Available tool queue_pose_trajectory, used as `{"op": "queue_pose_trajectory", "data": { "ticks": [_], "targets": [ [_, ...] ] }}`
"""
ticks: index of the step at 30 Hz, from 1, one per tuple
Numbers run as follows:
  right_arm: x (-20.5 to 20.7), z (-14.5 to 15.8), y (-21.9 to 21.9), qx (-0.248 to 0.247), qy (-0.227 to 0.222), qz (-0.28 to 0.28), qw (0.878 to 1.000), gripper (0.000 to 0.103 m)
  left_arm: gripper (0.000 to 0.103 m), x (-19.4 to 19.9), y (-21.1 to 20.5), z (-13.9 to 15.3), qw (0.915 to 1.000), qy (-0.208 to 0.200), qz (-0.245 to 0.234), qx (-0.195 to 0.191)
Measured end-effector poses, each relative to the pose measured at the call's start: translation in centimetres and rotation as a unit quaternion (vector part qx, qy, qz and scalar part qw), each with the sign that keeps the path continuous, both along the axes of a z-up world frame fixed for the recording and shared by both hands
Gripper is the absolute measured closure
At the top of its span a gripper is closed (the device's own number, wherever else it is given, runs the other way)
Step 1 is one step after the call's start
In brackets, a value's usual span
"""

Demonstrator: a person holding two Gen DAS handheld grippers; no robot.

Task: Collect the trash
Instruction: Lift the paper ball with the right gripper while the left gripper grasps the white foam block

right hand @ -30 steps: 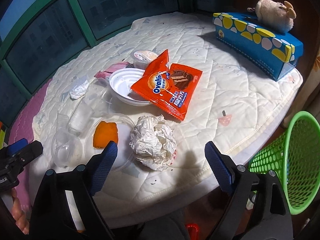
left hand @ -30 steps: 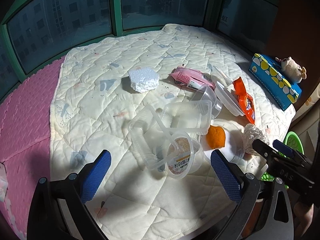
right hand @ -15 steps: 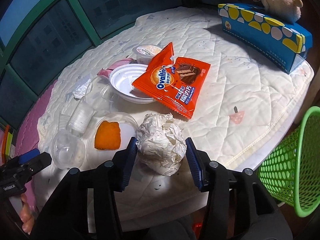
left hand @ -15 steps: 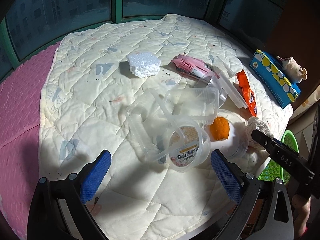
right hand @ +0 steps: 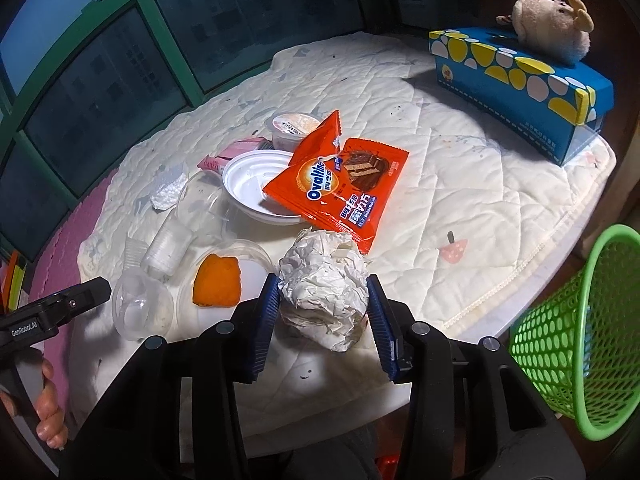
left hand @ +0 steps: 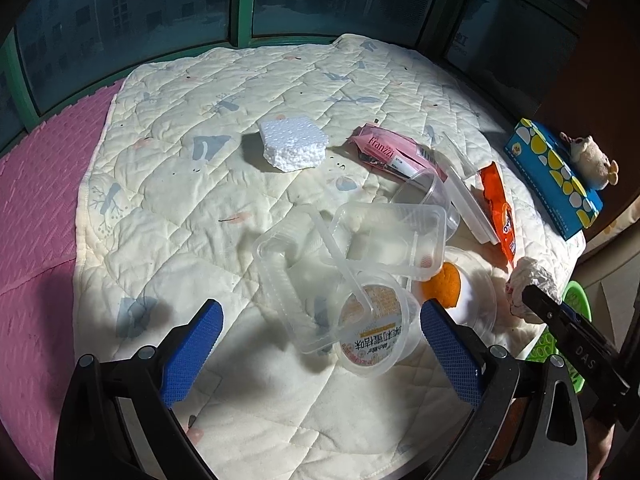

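My right gripper (right hand: 323,312) is shut on a crumpled white paper ball (right hand: 324,292) at the near edge of the quilted table (right hand: 460,184); the ball also shows in the left wrist view (left hand: 532,284). A green mesh basket (right hand: 568,336) stands below the table's right edge. My left gripper (left hand: 320,344) is open and empty, above a round clear cup (left hand: 376,332) and clear plastic trays (left hand: 360,240). An orange peel (right hand: 218,284) lies in a clear lid. An orange Ovaltine wrapper (right hand: 340,180) rests on a white bowl (right hand: 248,184).
A white foam block (left hand: 292,148) and a pink Franzzi wrapper (left hand: 392,152) lie farther back. A blue tissue box (right hand: 524,88) with a plush toy (right hand: 552,24) stands at the far right. Pink mat (left hand: 36,200) on the left, windows behind.
My right gripper has moved forward and closed its jaws on the paper ball. My left gripper has shifted a little over the clear containers and stays open.
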State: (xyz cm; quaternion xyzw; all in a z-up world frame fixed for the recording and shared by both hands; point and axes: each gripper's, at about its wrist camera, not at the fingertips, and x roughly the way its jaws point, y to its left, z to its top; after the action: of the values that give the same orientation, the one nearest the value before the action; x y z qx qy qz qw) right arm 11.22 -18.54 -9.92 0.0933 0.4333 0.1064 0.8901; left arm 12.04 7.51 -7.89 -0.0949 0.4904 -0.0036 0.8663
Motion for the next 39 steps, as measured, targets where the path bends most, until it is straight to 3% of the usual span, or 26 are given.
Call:
{"op": "queue_pose_trajectory", "data": {
  "ticks": [5, 11, 16, 21, 30, 31, 35, 39],
  "targets": [
    [-0.3, 0.8, -0.3, -0.001, -0.01, 0.001, 1.0, 0.059, 0.007, 1.6, 0.3, 1.0, 0.9999, -0.011, 0.004, -0.003],
    [-0.7, 1.6, -0.8, 0.003, -0.018, -0.003, 1.0, 0.059, 0.007, 5.9, 1.6, 2.2, 0.9987, -0.026, 0.037, 0.023],
    [-0.9, 2.2, -1.4, 0.002, -0.025, -0.006, 1.0, 0.059, 0.007, 10.7, 2.4, 1.0, 0.9974, -0.004, 0.052, 0.049],
    [-0.9, 2.2, -2.3, -0.003, -0.024, -0.014, 1.0, 0.059, 0.007, 14.7, 2.7, -1.0, 0.9961, 0.029, 0.067, 0.049],
    [-1.1, 2.0, -4.8, -0.008, -0.019, -0.04, 0.999, 0.059, 0.008, 18.3, 2.9, -3.7, 0.9912, 0.069, 0.088, 0.07],
    [-1.1, 2.0, -5.0, -0.009, -0.018, -0.042, 0.999, 0.059, 0.01, 18.4, 3.1, -3.8, 0.9912, 0.071, 0.09, 0.066],
    [-1.4, 1.7, -5.6, -0.011, -0.014, -0.049, 0.999, 0.059, 0.038, 18.5, 3.5, -4.8, 0.9925, 0.083, 0.087, 0.024],
    [-2.0, 1.9, -6.1, -0.013, -0.017, -0.054, 0.998, 0.059, 0.045, 17.7, 3.1, -4.3, 0.9936, 0.071, 0.087, 0.018]
  ]
}}
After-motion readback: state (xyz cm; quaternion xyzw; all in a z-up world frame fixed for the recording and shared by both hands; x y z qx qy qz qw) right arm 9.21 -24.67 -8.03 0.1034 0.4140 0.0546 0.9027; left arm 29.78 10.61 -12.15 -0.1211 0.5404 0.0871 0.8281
